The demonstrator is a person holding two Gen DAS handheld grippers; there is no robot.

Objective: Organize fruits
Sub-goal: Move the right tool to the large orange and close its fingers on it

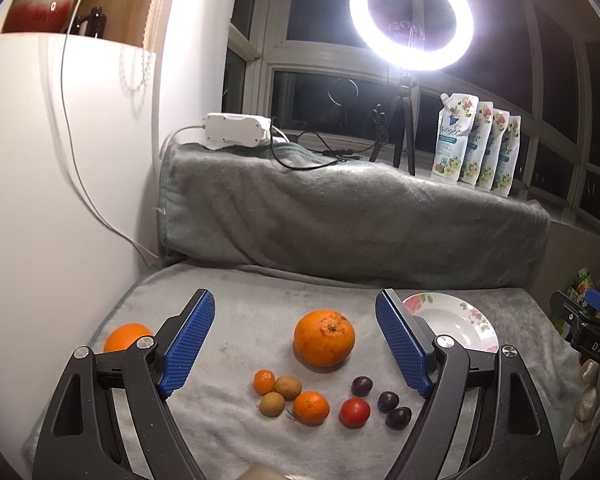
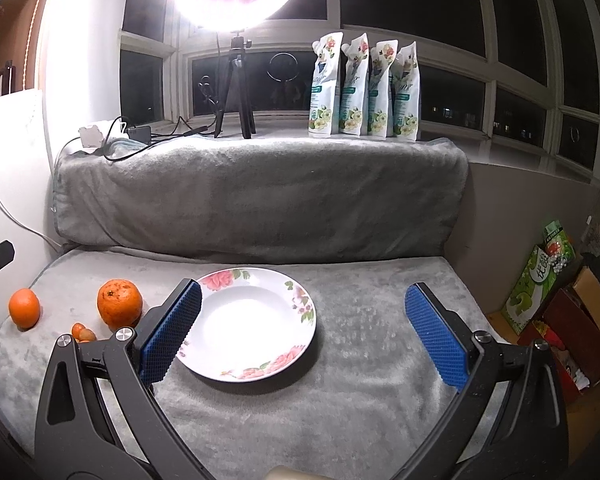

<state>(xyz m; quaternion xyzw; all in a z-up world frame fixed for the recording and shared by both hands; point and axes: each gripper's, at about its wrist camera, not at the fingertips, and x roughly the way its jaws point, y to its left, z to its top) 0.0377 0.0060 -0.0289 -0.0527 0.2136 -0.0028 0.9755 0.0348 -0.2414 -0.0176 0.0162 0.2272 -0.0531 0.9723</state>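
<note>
My left gripper (image 1: 295, 305) is open and empty above a large orange (image 1: 324, 338) on the grey blanket. A second orange (image 1: 125, 337) lies at the far left behind the left finger. Nearer me lie two small tangerines (image 1: 311, 407), two brown longans (image 1: 287, 387), a red tomato (image 1: 354, 412) and three dark plums (image 1: 388, 401). A white floral plate (image 2: 256, 324) sits to the right, empty. My right gripper (image 2: 303, 296) is open and empty, its left finger over the plate's left rim. Both oranges (image 2: 120, 303) show in the right wrist view.
A blanket-covered ledge (image 2: 260, 192) rises behind the surface. On the sill stand a ring light on a tripod (image 1: 410, 20), several refill pouches (image 2: 364, 88), a white power strip (image 1: 236, 130) and cables. Boxes (image 2: 540, 280) sit on the floor at right. A white wall bounds the left.
</note>
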